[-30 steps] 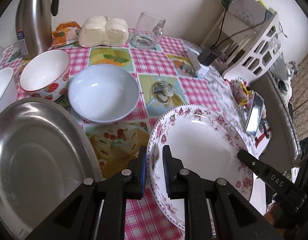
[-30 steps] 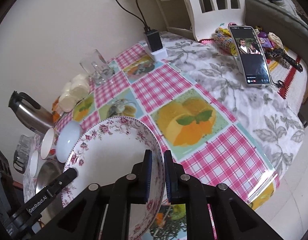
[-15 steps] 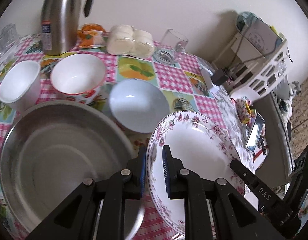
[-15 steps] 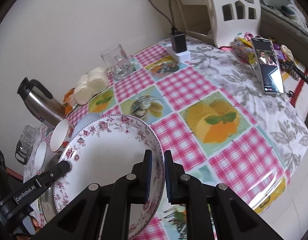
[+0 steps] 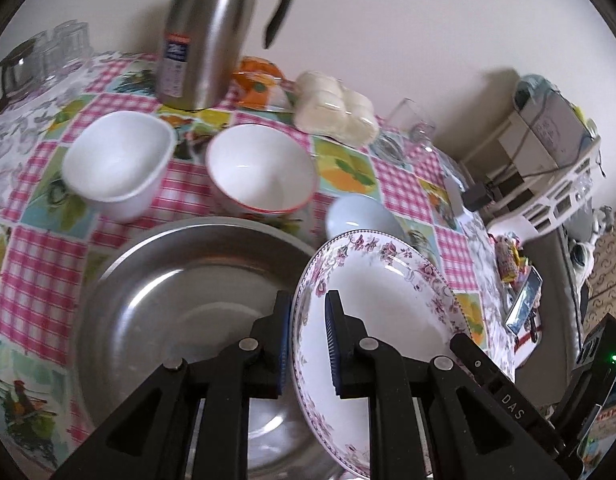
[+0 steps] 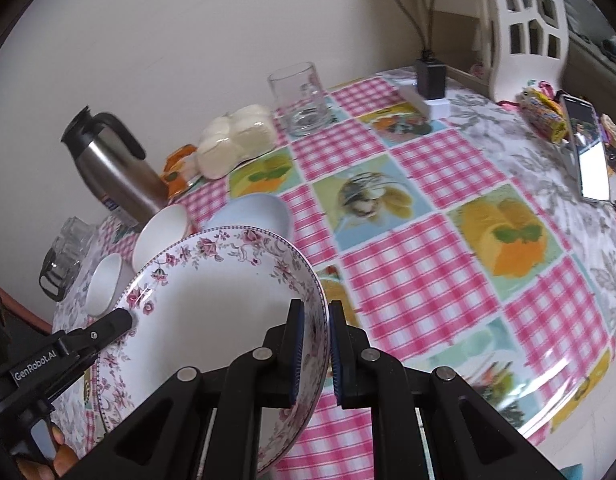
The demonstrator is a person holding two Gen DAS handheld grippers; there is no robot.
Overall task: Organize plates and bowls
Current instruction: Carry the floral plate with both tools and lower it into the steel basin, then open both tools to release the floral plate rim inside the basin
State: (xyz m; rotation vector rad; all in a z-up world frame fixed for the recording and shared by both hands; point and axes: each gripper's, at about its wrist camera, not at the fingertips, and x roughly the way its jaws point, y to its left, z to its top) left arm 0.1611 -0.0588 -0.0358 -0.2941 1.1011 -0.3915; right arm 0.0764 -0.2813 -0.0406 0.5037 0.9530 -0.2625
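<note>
**Q:** What do your two claws hold at present?

**A:** Both are clamped on one flowered plate. My left gripper pinches the rim on one side; my right gripper pinches the opposite rim. Each pair of jaws stands narrow, with only the plate's edge between the blue pads.

**Q:** Why two grips on one plate?

**A:** The plate is wide and shallow. I judge that a single pinch on the rim would let it swing or slip; opposed grips keep it near level.

**Q:** Where is the plate relative to the other dishes?

**A:** It is off the checked tablecloth, partly over the steel basin. The pale blue bowl sits just beyond its far rim. A red-rimmed bowl and a white bowl stand behind the basin, in front of the steel flask.

**Q:** Next requirement?

**A:** Probably to centre the plate over the basin, then lower both sides together, so it does not strike the basin's edge.
</note>
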